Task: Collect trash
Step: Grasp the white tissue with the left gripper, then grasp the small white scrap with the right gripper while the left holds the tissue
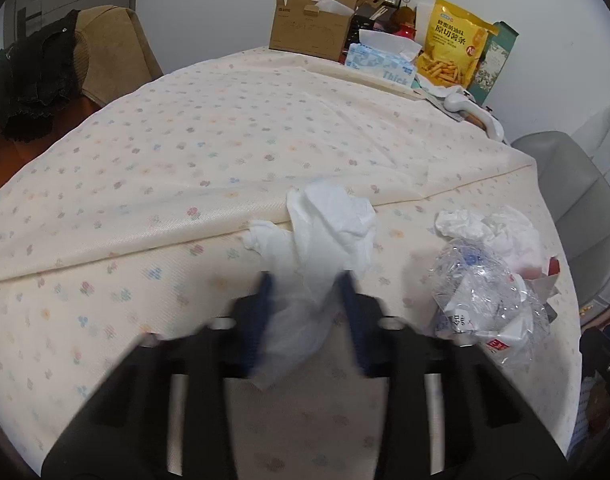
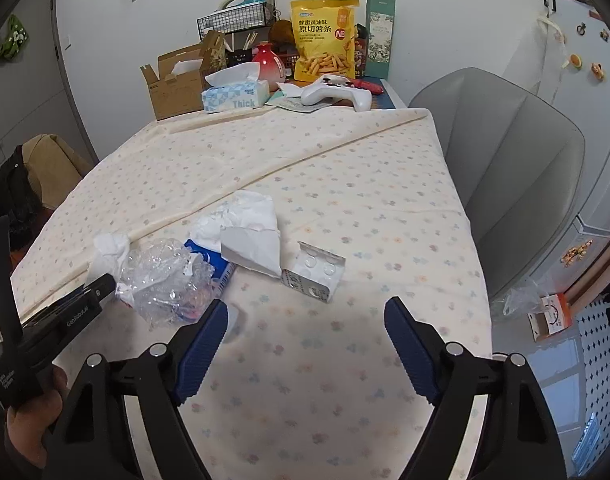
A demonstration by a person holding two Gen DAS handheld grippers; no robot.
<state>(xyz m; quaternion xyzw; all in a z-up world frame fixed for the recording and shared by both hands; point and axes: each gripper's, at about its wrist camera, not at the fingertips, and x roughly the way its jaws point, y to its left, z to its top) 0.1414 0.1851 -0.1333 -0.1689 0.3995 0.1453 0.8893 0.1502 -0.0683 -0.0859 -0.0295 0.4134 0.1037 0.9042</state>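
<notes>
In the left wrist view a crumpled white tissue (image 1: 329, 224) lies on the flowered tablecloth (image 1: 185, 160), and my left gripper (image 1: 307, 278) is shut on its near end, both blurred pads against it. To its right are a crushed clear plastic bottle (image 1: 481, 296) and more crumpled white paper (image 1: 501, 232). From the right wrist view, the left gripper (image 2: 101, 286) shows at the left by the tissue (image 2: 111, 248). My right gripper (image 2: 305, 320) hangs open over bare cloth. Just beyond it lie the bottle (image 2: 165, 280), folded white paper (image 2: 253, 240) and a blister pack (image 2: 315, 272).
At the far end stand a cardboard box (image 2: 173, 88), a tissue box (image 2: 235, 96), a yellow snack bag (image 2: 325, 40) and a white game controller (image 2: 337, 94). A grey chair (image 2: 513, 168) stands right of the table, with a small orange box (image 2: 553, 316) on the floor.
</notes>
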